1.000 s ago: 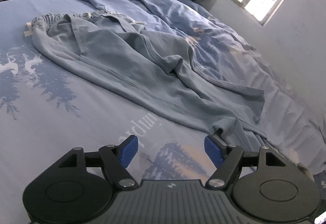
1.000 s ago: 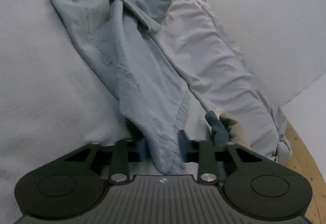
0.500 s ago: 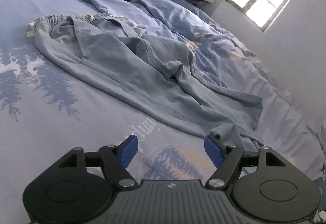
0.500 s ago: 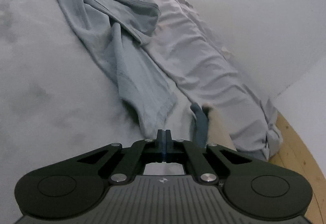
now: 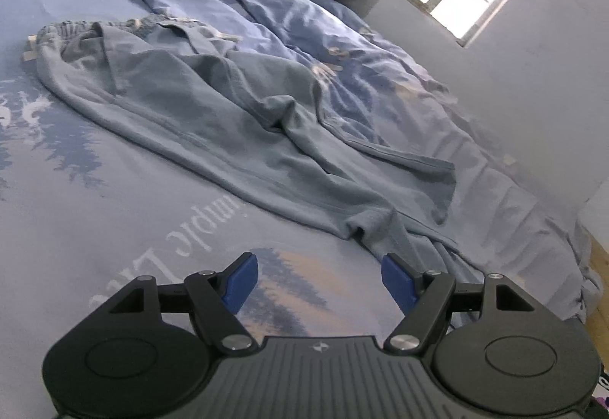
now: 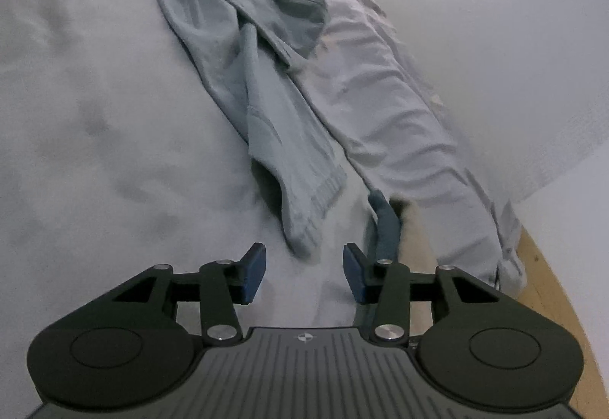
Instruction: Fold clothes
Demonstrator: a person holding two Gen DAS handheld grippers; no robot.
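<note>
Lying crumpled along the bed (image 5: 114, 213), grey-blue trousers (image 5: 236, 137) awaiting straightening, cuff (image 6: 304, 221) just ahead of spread right claw (image 6: 304, 276); left claw (image 5: 318, 282) likewise spread, empty.

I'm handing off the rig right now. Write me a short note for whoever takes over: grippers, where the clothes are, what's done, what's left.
Left gripper: open, holding nothing, above the printed bedsheet, short of the trousers.
Right gripper: open, holding nothing, the trouser cuff lying loose just ahead of its fingers.
Trousers: spread lengthwise and rumpled on the bed, waistband at the far end, legs partly crossed.
Done: no fold visible.
Left: smooth the legs, lay one on the other, then fold toward the waistband.
</note>
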